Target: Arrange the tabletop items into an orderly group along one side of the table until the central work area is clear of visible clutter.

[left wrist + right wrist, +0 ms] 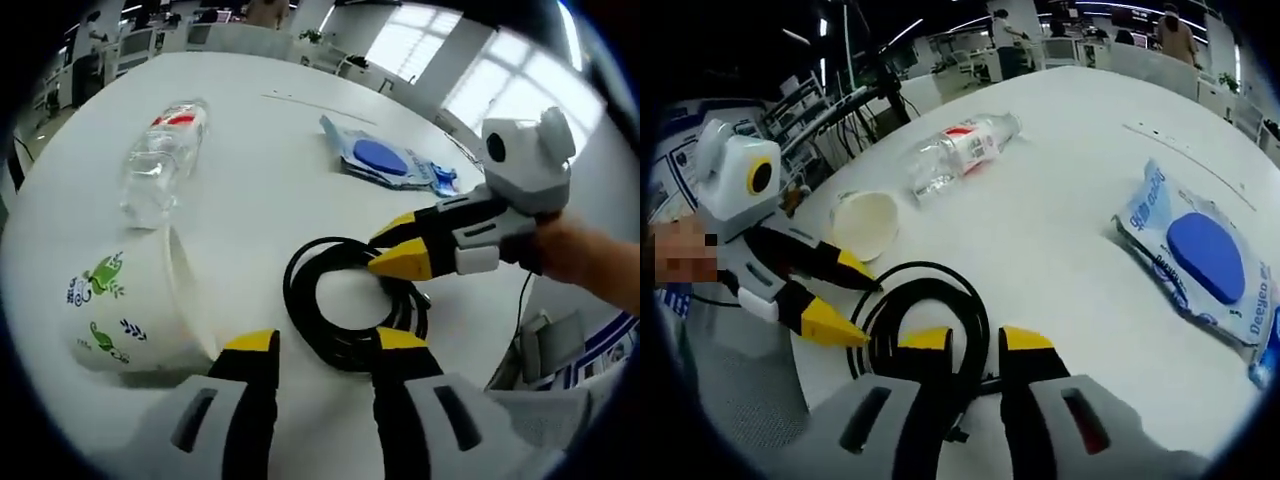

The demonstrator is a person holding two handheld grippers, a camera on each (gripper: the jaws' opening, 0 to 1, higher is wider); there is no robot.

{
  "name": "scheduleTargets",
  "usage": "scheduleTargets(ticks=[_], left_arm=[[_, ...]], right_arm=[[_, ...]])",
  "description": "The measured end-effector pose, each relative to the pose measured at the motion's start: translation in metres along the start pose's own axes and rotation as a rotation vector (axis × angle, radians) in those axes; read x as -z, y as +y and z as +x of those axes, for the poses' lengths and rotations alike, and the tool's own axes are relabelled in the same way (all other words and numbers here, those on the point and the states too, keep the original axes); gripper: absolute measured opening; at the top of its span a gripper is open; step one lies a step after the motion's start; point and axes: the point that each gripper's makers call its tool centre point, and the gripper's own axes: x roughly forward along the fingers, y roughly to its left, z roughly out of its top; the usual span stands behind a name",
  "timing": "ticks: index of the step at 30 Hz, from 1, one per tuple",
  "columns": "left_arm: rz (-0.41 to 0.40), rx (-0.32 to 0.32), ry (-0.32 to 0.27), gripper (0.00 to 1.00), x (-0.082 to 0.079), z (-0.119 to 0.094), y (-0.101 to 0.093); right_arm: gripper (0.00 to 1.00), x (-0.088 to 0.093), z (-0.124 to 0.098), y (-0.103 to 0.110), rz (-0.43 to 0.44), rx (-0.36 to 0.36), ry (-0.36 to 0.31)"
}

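The right gripper (973,340) has its two yellow-tipped jaws set on either side of a strand of the coiled black cable (940,300), with a narrow gap showing between them. Whether they are pinching the strand or merely straddling it cannot be told. In the left gripper view the same gripper (395,250) comes in from the right, a person's hand behind it, its tips lying close together at the coil's rim.

The left gripper (325,345) has its jaws apart, holding nothing, resting at the near edge of the cable (345,310). In the right gripper view it (845,300) appears from the left with tips spread, just beside the loop. Both tools sit at the coil, which suggests the cable is the item being handled now.

Further out on the white table (250,150), a paper cup (135,310) with green printed figures lies on its side, near the cable. Beyond it a clear plastic bottle (165,155) with a red label lies flat. A blue wet-wipe pack (385,160) lies well apart, towards the far side. These things are scattered across the middle, so the tidying looks hardly begun.
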Motion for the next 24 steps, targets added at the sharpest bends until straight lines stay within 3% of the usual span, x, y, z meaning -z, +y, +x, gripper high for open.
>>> scheduleTargets(ticks=[7,13,24], left_arm=[[0.011,-0.024,0.012,0.14,-0.001,0.005,0.003],[-0.012,-0.02,0.027,0.1,-0.002,0.004,0.003],[-0.022,0.009,-0.007,0.05,-0.015,-0.003,-0.008]], right_arm=[[0.07,0.006,0.003,0.0,0.014,0.012,0.006],[0.05,0.005,0.002,-0.003,0.044,0.03,-0.004],[0.03,-0.003,-0.017,-0.005,0.045,0.053,-0.042]])
